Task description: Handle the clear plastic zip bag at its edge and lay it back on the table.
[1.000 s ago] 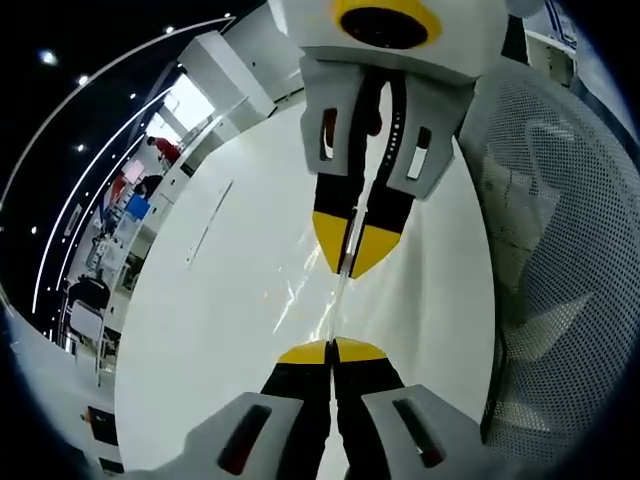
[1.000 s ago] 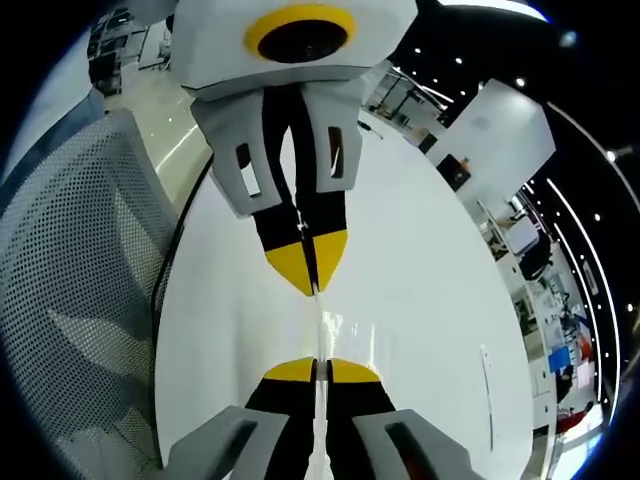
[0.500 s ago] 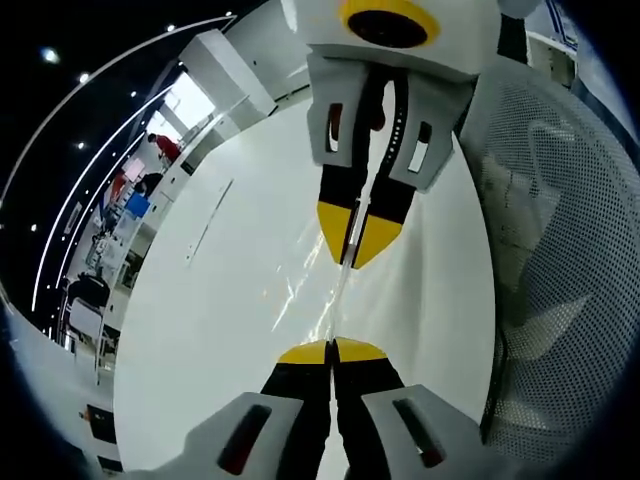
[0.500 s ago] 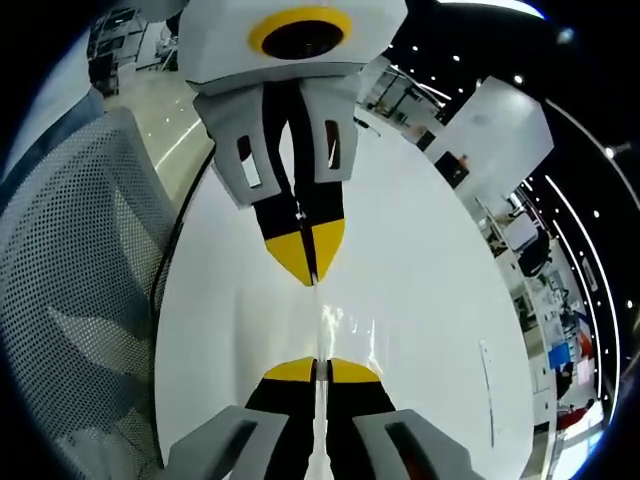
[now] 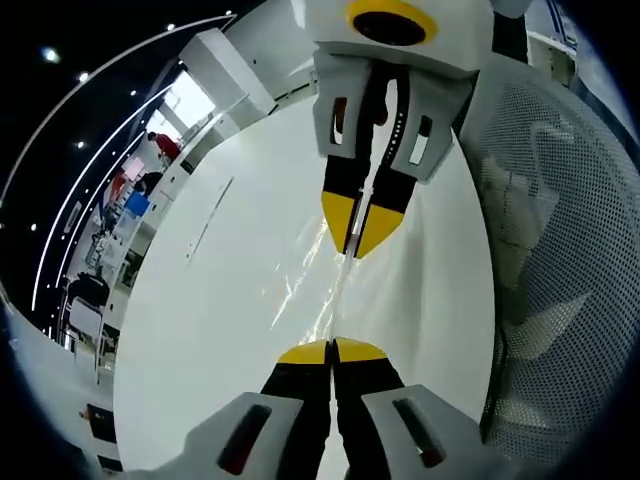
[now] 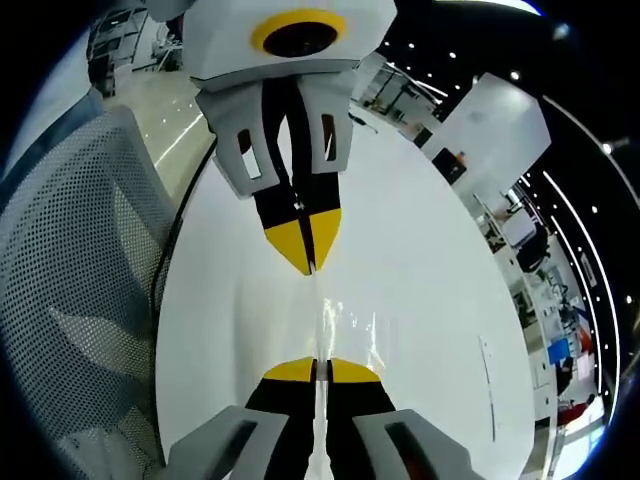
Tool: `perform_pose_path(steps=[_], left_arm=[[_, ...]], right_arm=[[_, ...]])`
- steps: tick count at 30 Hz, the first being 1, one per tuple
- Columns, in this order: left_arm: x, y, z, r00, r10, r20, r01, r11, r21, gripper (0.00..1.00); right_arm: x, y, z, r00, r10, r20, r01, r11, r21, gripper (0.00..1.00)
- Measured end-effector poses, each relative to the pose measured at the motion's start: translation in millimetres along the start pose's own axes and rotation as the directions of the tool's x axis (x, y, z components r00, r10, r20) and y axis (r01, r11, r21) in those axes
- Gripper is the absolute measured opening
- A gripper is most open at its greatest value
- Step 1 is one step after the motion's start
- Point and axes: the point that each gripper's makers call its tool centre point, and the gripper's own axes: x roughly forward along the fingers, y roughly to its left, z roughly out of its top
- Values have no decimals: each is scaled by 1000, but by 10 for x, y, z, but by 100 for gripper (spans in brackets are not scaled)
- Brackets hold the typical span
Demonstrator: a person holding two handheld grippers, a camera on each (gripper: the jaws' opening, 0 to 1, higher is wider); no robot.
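Bright, sharp, fisheye-warped edges, tabletop [image 5: 230, 300] glare

The table [image 5: 200, 330] is big, white and shiny. A thin grey line [image 5: 209, 222] marks its top. A mesh chair [image 5: 560, 250] stands beside it.

The bag [image 5: 325, 290] stretches above the table [image 5: 200, 330], between the left gripper [image 5: 331, 352] and the right gripper [image 5: 358, 236], which face each other across it. A mesh chair [image 5: 560, 250] stands just beside the table's edge.
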Motion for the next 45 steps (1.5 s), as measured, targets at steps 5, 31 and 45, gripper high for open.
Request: perform_pose_path(steps=[5,31,45], left_arm=[[-4,1,6,1000,1,1,-1,1000,0,0],[25,1,66,1000,-9,10,8,1000,16,0],[38,-2,97,1000,-11,16,11,1000,20,0]], right_arm=[[4,-7,-19,1000,-2,-3,2,1000,3,0],[-98,-18,-130,1000,-22,-22,23,999,30,0],[-126,-37,-190,999,-32,-35,33,999,41,0]])
